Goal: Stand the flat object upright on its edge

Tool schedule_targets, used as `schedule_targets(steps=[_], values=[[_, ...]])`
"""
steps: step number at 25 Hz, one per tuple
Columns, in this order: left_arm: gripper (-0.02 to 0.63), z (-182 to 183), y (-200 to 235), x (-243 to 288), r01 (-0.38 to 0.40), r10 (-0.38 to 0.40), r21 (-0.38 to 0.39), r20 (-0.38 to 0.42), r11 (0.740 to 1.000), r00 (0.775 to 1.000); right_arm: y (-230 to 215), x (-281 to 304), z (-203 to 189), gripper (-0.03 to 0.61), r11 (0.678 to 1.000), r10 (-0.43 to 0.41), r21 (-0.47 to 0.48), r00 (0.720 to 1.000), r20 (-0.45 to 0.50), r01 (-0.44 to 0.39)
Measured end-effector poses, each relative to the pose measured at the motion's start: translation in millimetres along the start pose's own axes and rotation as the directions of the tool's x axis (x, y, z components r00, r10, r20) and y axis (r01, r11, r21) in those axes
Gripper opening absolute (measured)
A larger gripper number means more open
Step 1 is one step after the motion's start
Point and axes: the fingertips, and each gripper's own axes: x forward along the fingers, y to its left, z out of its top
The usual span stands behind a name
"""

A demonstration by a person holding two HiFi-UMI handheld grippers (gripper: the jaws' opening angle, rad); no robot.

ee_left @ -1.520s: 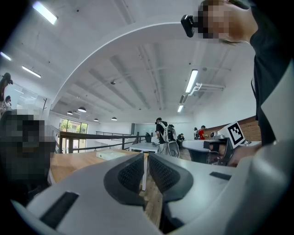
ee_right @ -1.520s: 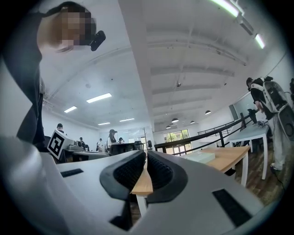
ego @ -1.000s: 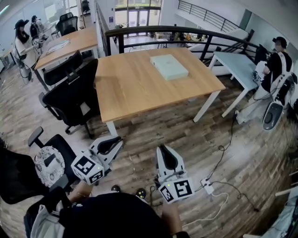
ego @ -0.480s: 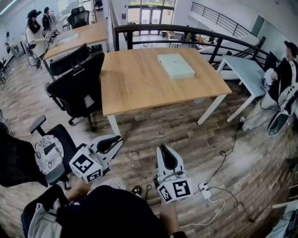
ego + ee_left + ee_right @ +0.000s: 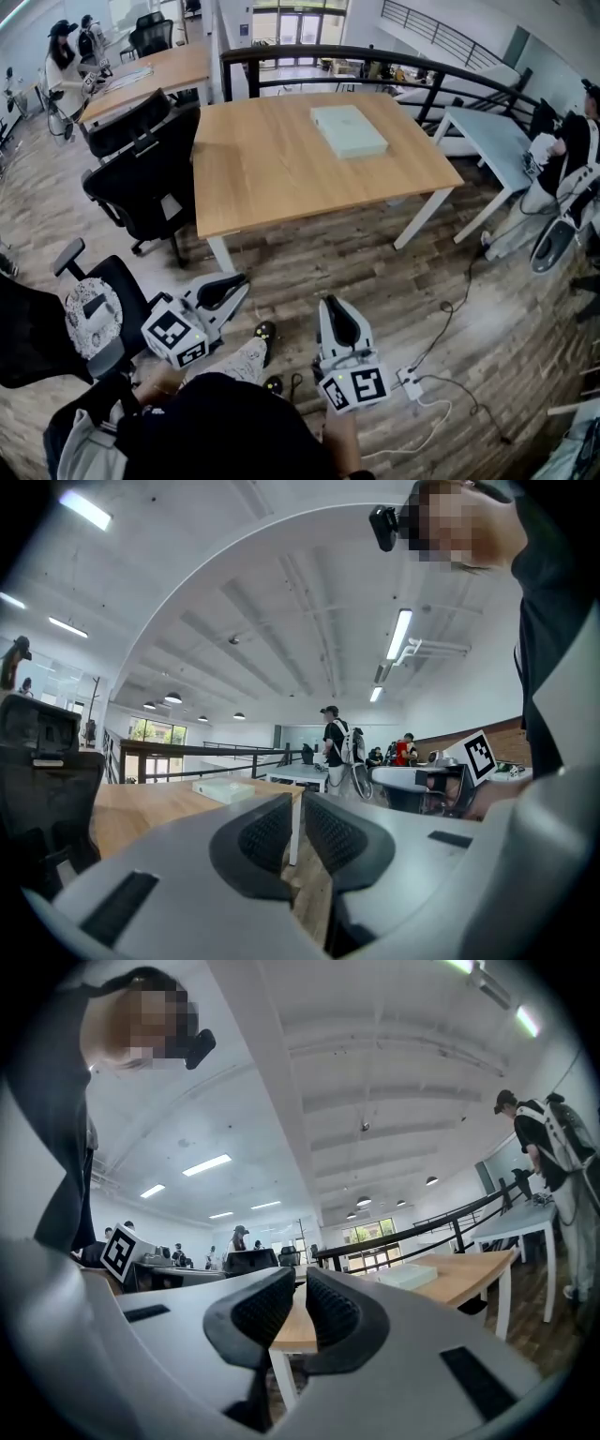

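A flat pale green box (image 5: 348, 130) lies on its broad face near the far right part of a wooden table (image 5: 281, 169). It also shows small in the left gripper view as the box (image 5: 228, 790) and in the right gripper view as the box (image 5: 410, 1275). My left gripper (image 5: 234, 284) hangs low over the floor, well short of the table, shut and empty. My right gripper (image 5: 335, 307) is beside it, also shut with nothing between its jaws. Both point toward the table.
A black office chair (image 5: 141, 192) stands at the table's left side, another chair (image 5: 94, 314) by my left. A black railing (image 5: 375, 58) runs behind the table. A power strip with cables (image 5: 411, 382) lies on the wood floor at right. People stand at far desks.
The view has shifted a little, so table and box sit slightly farther left and lower in the picture. A shoe now shows between the grippers. Both grippers keep their pose, still shut.
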Motion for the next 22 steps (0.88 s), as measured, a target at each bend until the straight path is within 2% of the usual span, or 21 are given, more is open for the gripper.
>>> schedule_targets(steps=[4, 9, 22], values=[[0.046, 2.0, 12.8, 33.3, 0.04, -0.04, -0.019, 0.011, 0.999, 0.999, -24.2, 7.8, 9.3, 0.032, 0.998, -0.054, -0.026, 0.998, 0.009, 0.054], [0.046, 13.8, 30.2, 73.3, 0.098, -0.098, 0.007, 0.041, 0.995, 0.994, -55.2, 26.3, 27.8, 0.032, 0.989, -0.119, -0.084, 0.992, 0.047, 0.123], [0.046, 23.5, 94.8, 136.7, 0.109, -0.108, -0.027, 0.058, 0.994, 0.992, -99.0, 98.2, 43.0, 0.031, 0.984, -0.129, -0.118, 0.991, 0.035, 0.132]])
